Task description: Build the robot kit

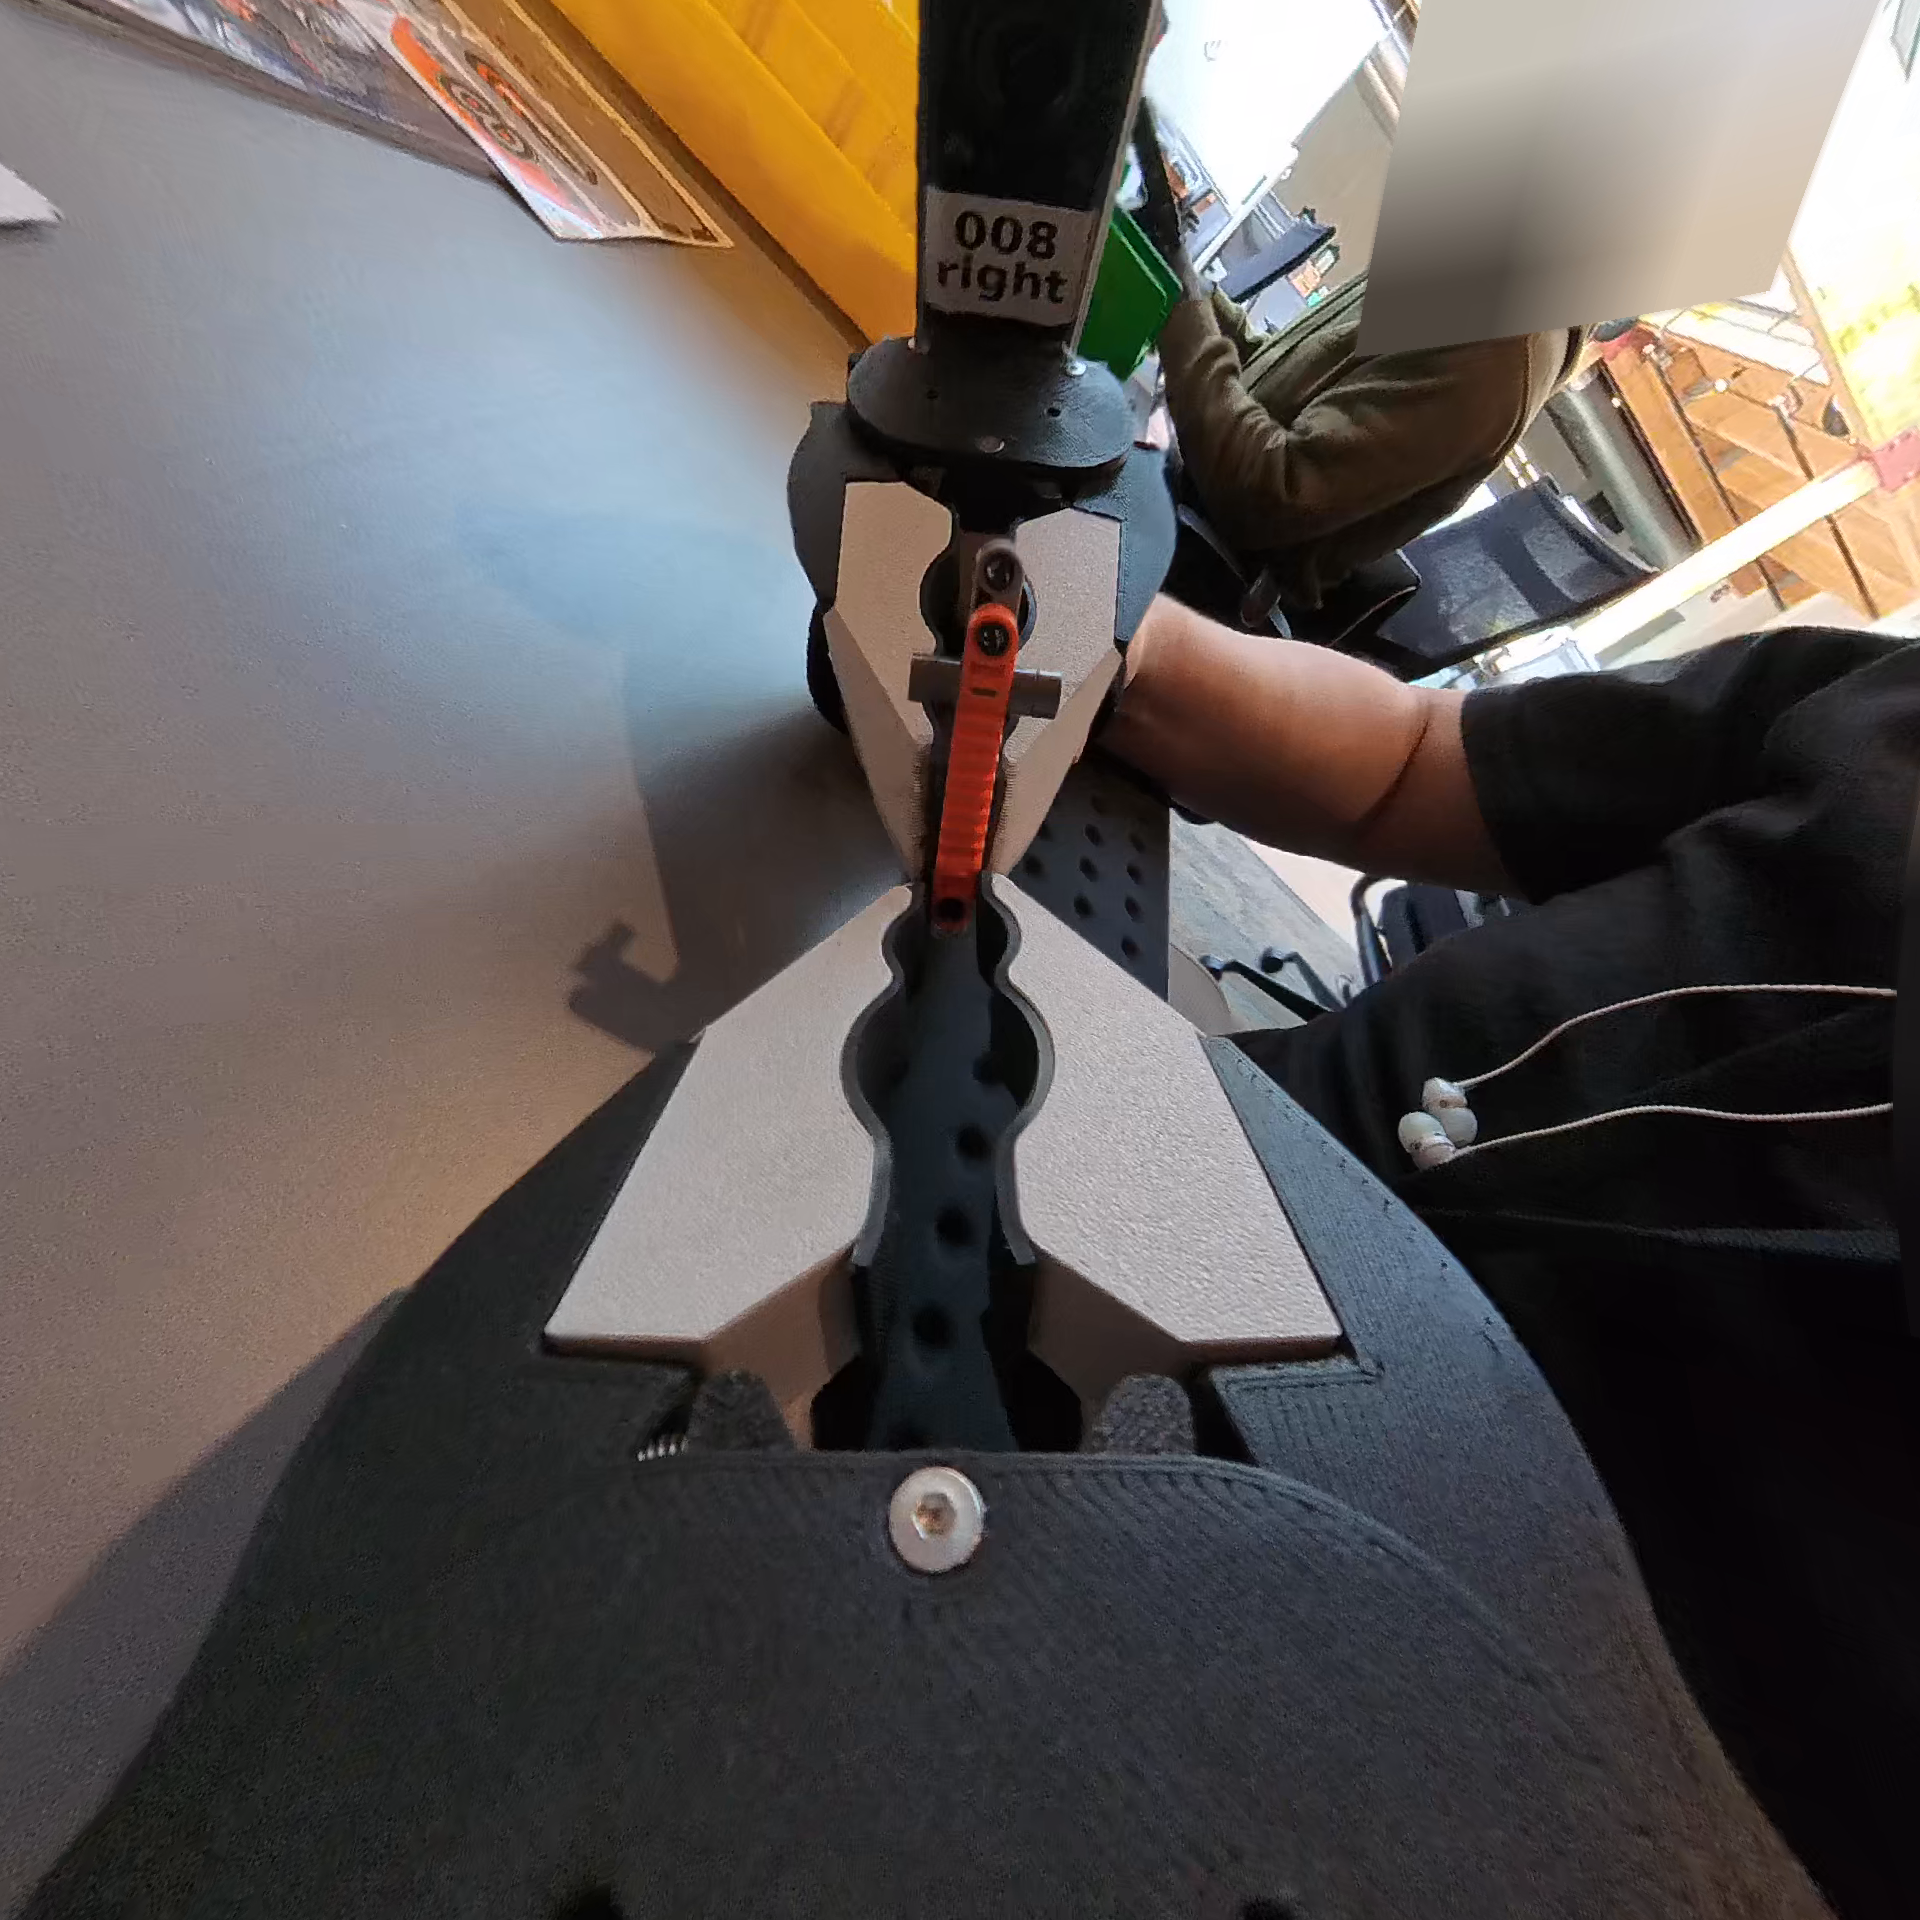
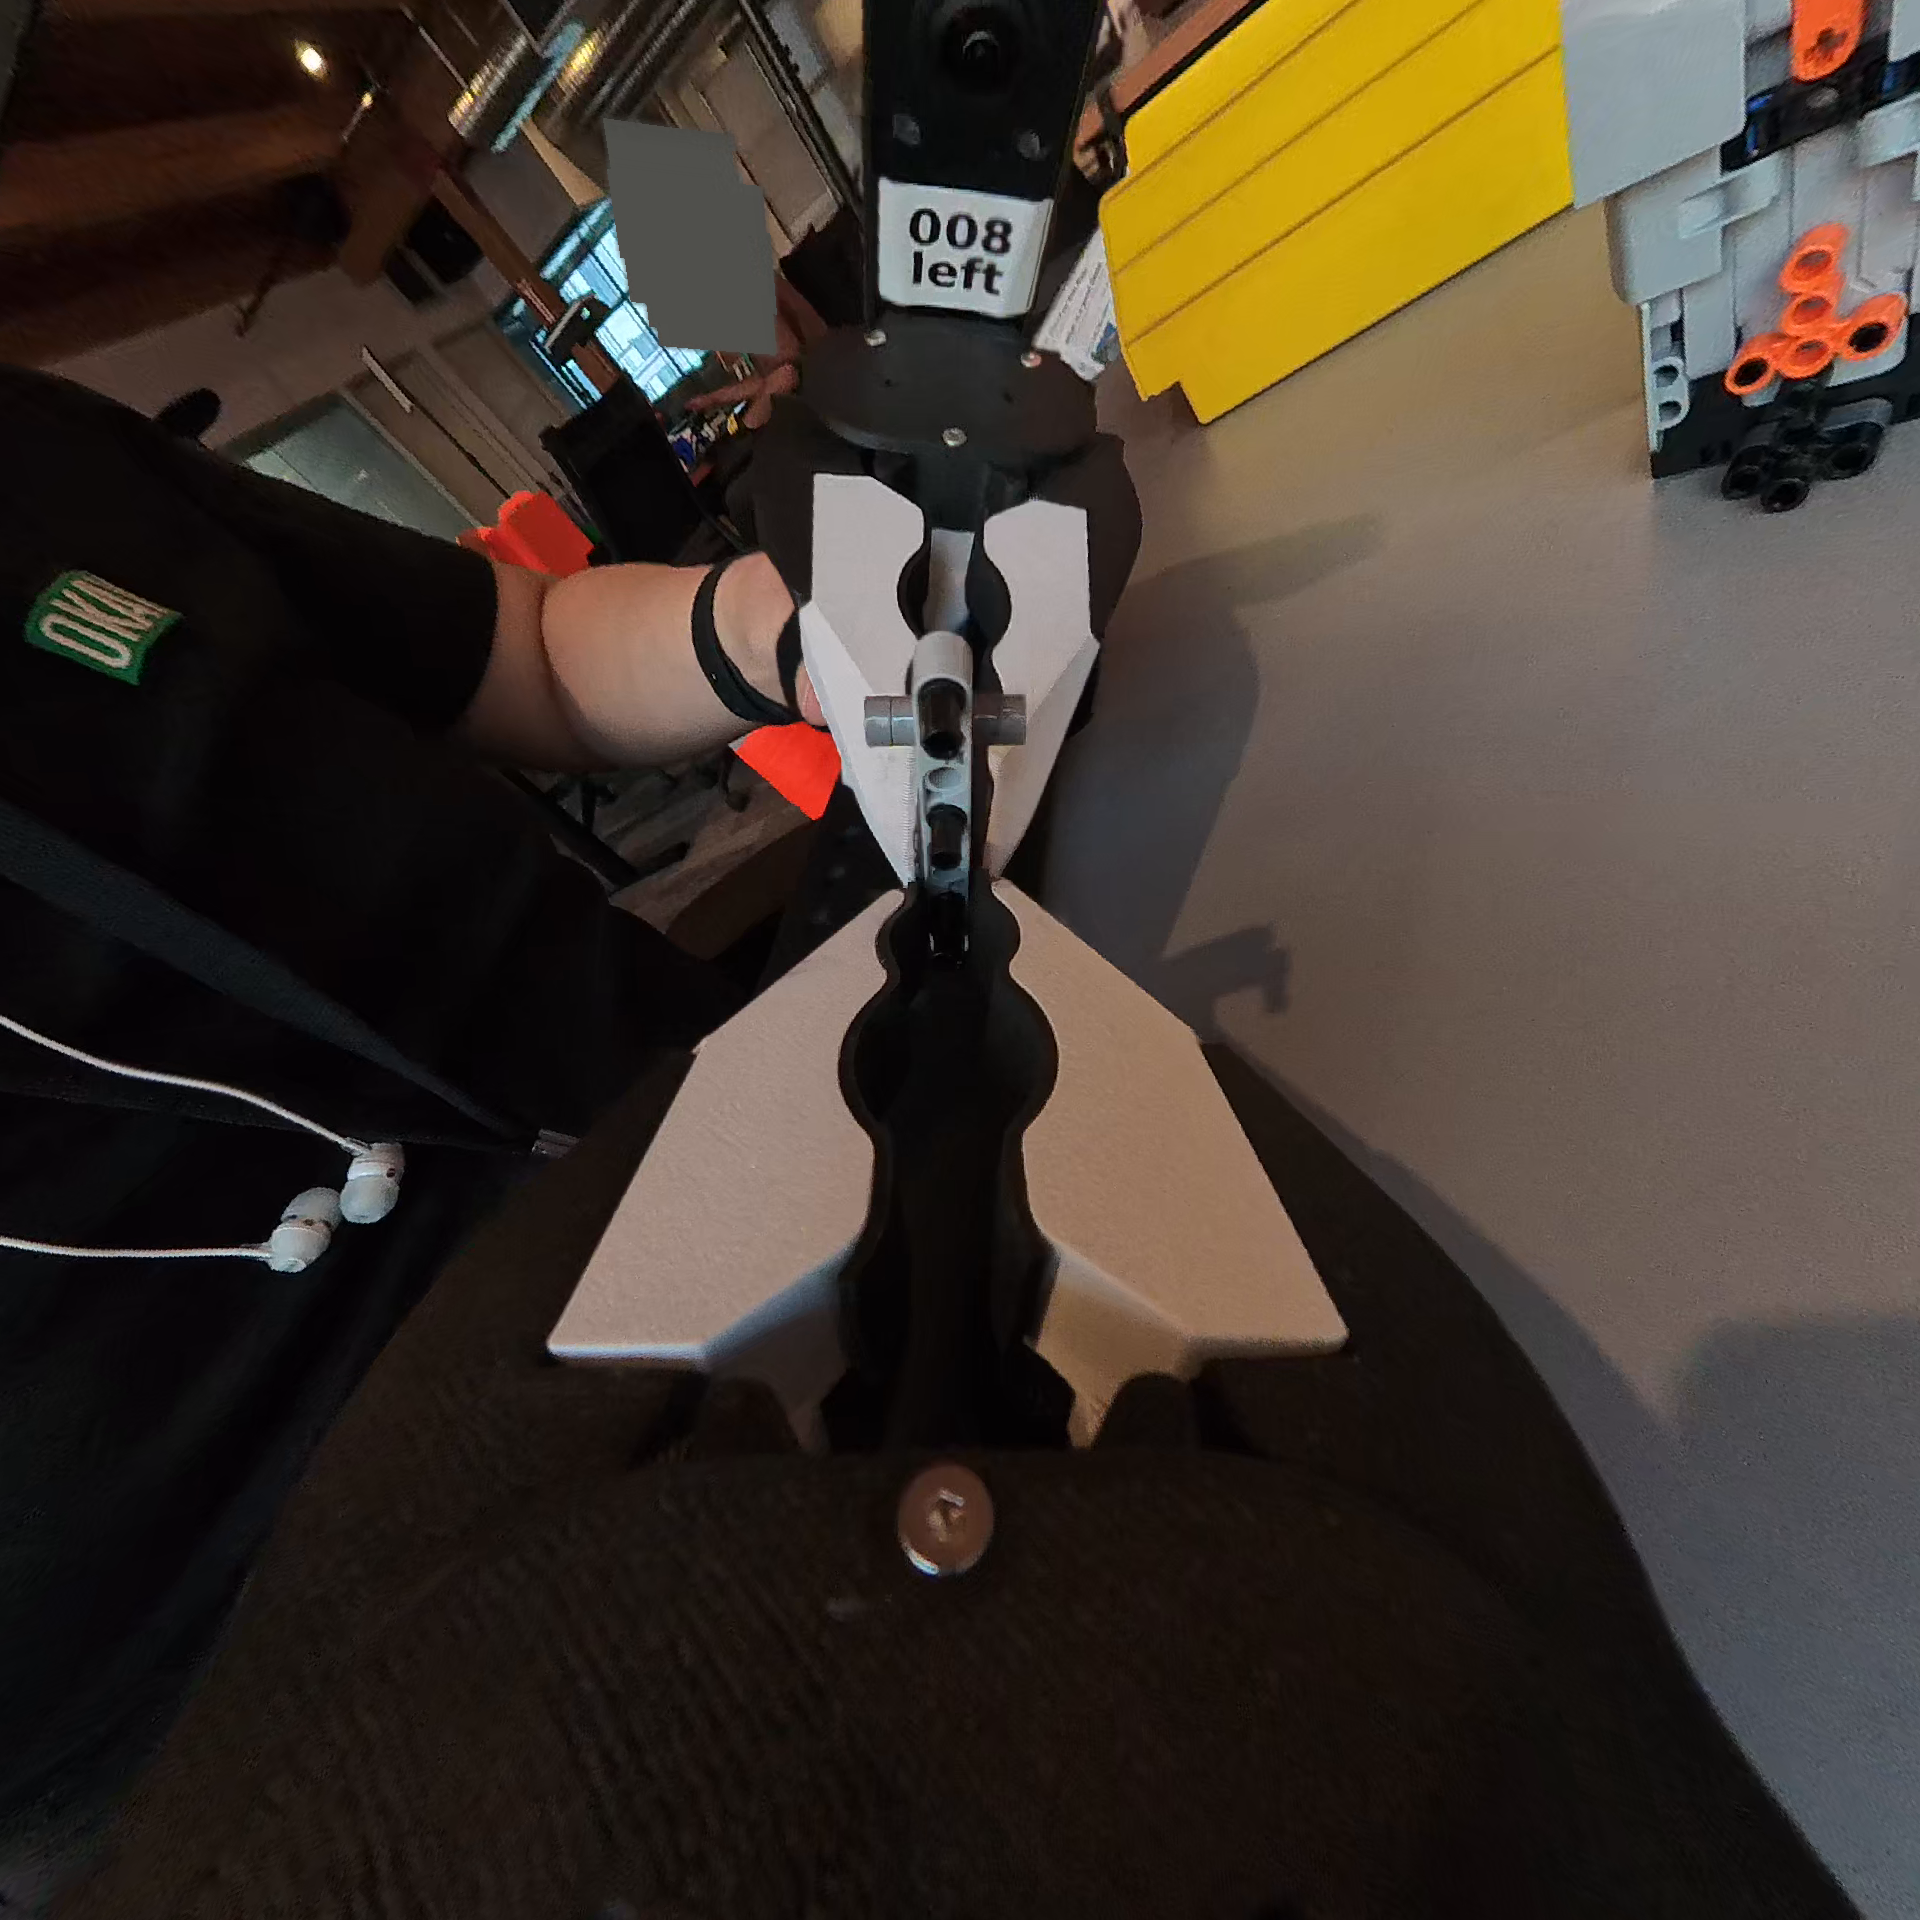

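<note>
Above the grey table [image 1: 312,623] the left gripper [image 1: 951,914] and right gripper [image 2: 948,920] meet tip to tip; left seems closed on the orange beam [image 1: 971,769]; right on the grey beam [image 2: 943,790]; yellow bin [image 2: 1330,187] stands behind.

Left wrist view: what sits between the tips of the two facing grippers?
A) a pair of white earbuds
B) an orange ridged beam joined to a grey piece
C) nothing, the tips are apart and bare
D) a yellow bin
B: the orange ridged beam runs from the left gripper into the right gripper, with a grey cross pin through it.
</note>
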`<state>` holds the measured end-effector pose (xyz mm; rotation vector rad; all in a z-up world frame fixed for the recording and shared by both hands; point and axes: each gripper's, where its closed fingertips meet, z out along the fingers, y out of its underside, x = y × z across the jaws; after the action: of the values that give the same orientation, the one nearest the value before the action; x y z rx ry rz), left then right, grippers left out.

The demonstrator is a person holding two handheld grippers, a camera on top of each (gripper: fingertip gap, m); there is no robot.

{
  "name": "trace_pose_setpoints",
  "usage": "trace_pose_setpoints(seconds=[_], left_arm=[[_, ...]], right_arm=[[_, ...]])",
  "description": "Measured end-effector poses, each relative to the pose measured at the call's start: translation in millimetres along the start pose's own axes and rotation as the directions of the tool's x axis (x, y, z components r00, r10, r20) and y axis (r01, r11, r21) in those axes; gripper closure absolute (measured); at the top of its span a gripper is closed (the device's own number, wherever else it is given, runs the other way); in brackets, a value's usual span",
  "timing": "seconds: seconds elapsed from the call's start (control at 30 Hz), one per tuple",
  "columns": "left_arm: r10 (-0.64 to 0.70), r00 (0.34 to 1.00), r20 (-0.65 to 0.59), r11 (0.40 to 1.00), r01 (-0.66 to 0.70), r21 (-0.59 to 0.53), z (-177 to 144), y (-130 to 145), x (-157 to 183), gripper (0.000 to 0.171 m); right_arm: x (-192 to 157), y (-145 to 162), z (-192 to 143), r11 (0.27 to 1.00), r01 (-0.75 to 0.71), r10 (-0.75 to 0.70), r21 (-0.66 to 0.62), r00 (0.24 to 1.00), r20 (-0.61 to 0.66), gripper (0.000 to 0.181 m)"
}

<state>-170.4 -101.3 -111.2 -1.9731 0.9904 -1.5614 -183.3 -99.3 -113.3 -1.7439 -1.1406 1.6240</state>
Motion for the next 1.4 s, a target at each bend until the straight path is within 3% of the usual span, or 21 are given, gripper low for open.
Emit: trace_pose_setpoints(seconds=[0.8, 0.83, 0.87, 0.9, 0.93, 0.97, 1.07, 1.13, 1.27, 1.4], left_arm=[[0.023, 1.0, -0.011, 0.998, -0.024, -0.054, 0.0, 15.3, 6.8, 0.166], [0.004, 1.0, 0.012, 1.0, -0.003, -0.028, -7.8, 11.6, 3.1, 0.167], [-0.06, 0.998, 0.019, 0.994, 0.058, 0.089, -27.4, -1.3, -4.5, 0.171], [-0.142, 0.989, -0.034, 0.961, 0.146, 0.233, -51.2, -15.9, -10.1, 0.171], [-0.18, 0.98, -0.083, 0.934, 0.197, 0.299, -65.4, -22.1, -11.7, 0.171], [-0.157, 0.983, -0.095, 0.942, 0.178, 0.286, -64.9, -20.3, -7.0, 0.171], [0.02, 0.998, -0.056, 0.995, -0.014, 0.096, -35.5, 2.6, 13.5, 0.171], [0.044, 0.999, -0.004, 0.994, -0.044, 0.103, -26.7, -0.8, 12.2, 0.171], [-0.024, 0.999, -0.026, 0.951, 0.031, 0.309, -16.1, -35.3, 13.0, 0.135], [-0.036, 0.996, -0.08, 0.884, 0.069, 0.463, -15.1, -57.1, 16.1, 0.148]], right_arm=[[-7.9, 14.8, -0.1, 0.994, 0.066, -0.066, -0.087, 0.998, 0.006, 0.174], [-2.7, 17.6, -5.3, 0.993, 0.06, -0.063, -0.101, 0.998, -0.03, 0.174], [2.6, 19.7, -21.8, 0.996, 0.026, -0.032, -0.089, 0.998, -0.06, 0.174], [5.2, 8.8, -42.5, 1.0, 0.007, -0.005, 0.02, 0.997, -0.078, 0.175], [6.4, 2.3, -56.9, 0.996, 0.003, 0.004, 0.088, 0.996, -0.085, 0.175], [4.4, -2.5, -61.5, 0.992, 0.02, -0.01, 0.124, 0.997, -0.081, 0.175], [4.1, -9.2, -53.9, 0.99, 0.017, -0.007, 0.143, 0.997, -0.071, 0.174], [-0.9, -30.2, -55.1, 0.965, -0.027, 0.031, 0.261, 0.999, -0.011, 0.174], [-14.1, -66.0, -51.2, 0.881, -0.041, 0.018, 0.472, 0.998, 0.053, 0.176], [-17.5, -73.1, -34.5, 0.851, -0.088, 0.054, 0.518, 0.995, 0.082, 0.175]])
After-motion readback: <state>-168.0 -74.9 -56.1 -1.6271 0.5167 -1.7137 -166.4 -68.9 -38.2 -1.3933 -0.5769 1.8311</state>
